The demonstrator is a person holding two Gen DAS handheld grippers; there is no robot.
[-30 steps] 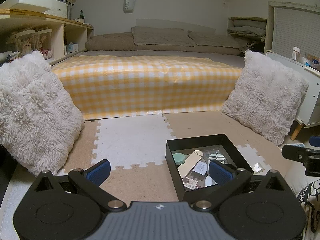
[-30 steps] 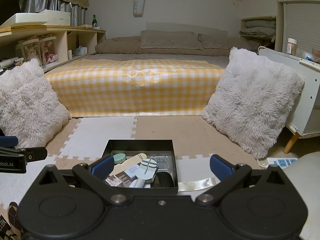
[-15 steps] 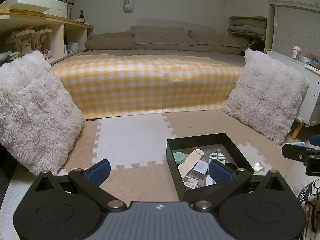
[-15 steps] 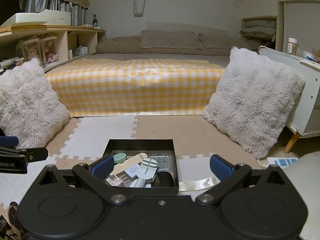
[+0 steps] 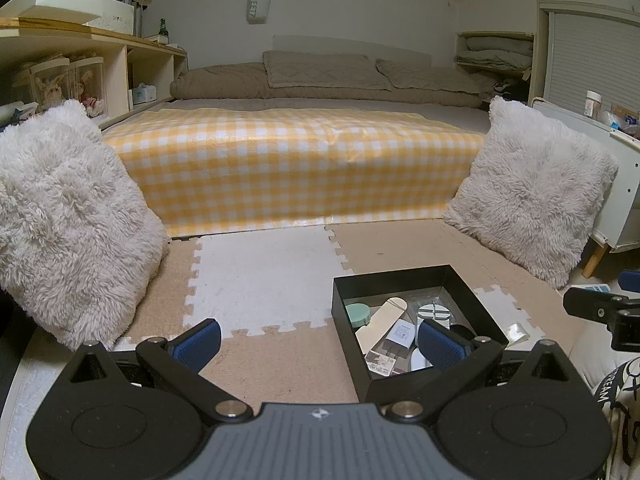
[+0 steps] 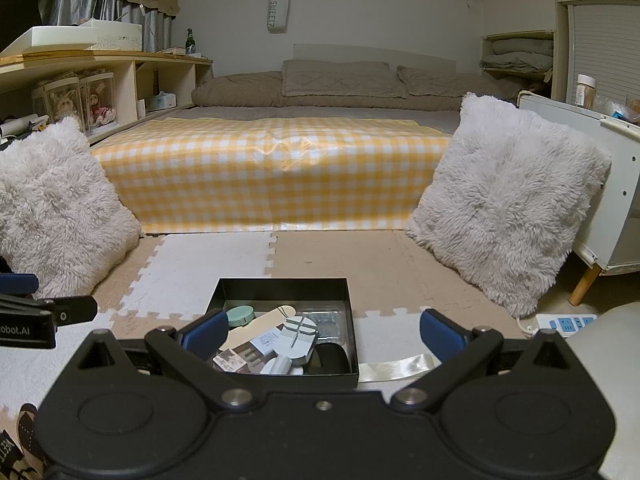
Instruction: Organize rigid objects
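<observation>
Rigid small objects [image 6: 280, 340] heaped inside square black open-topped box [image 6: 280, 286], set on beige-and-white foam puzzle mat [image 6: 224, 268], at 12 o'clock of right gripper [image 6: 324, 334], 2 o'clock of left gripper [image 5: 318, 338]. Both grippers spread wide, nothing held.

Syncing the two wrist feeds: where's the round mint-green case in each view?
Left wrist: round green case sits in the black box, far-left corner, lower right of the picture.
Right wrist: the case lies in the far-left part of the box, lower centre, just above the left finger of the right gripper.
Shared landmark: the yellow checked cover on the bed.
</observation>
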